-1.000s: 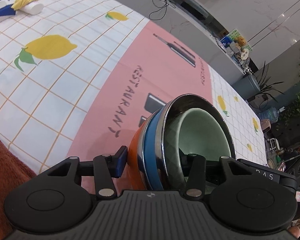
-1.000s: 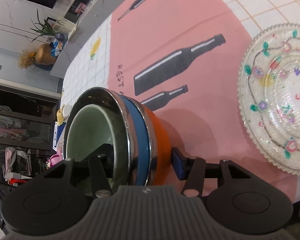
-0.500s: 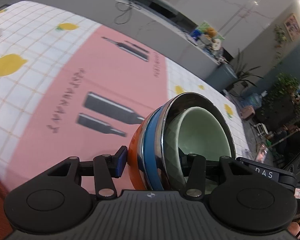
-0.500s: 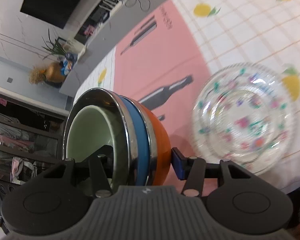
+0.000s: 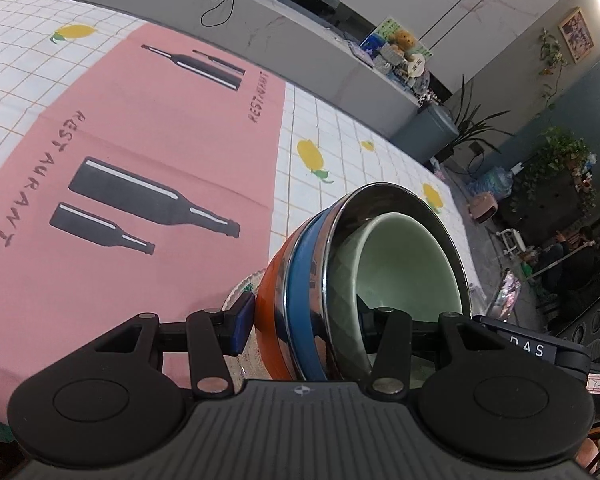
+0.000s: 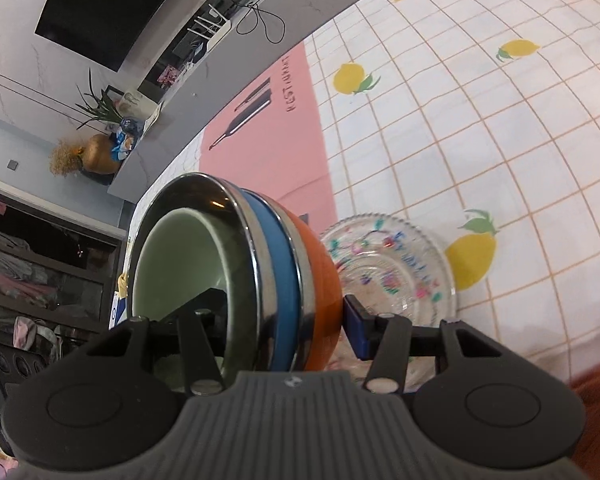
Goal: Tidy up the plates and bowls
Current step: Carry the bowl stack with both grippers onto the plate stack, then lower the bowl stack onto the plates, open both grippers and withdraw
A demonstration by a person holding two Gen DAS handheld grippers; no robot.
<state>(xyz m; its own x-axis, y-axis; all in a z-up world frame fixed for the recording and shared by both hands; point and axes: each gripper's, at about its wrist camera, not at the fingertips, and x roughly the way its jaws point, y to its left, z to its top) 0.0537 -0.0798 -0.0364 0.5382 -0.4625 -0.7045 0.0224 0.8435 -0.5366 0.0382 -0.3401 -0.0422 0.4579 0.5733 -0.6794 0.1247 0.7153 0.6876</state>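
Nearing completion (as judged): bowls already nested, stack (image 6: 276, 280) hanging above the glass plate (image 6: 400, 276) on the table (image 6: 500, 128), not yet set down. Holding a pale green bowl (image 5: 404, 268) inside steel, blue and orange shells. Left gripper (image 5: 304, 320) and right gripper (image 6: 276, 316) fingers clamping opposite walls, half-spread.
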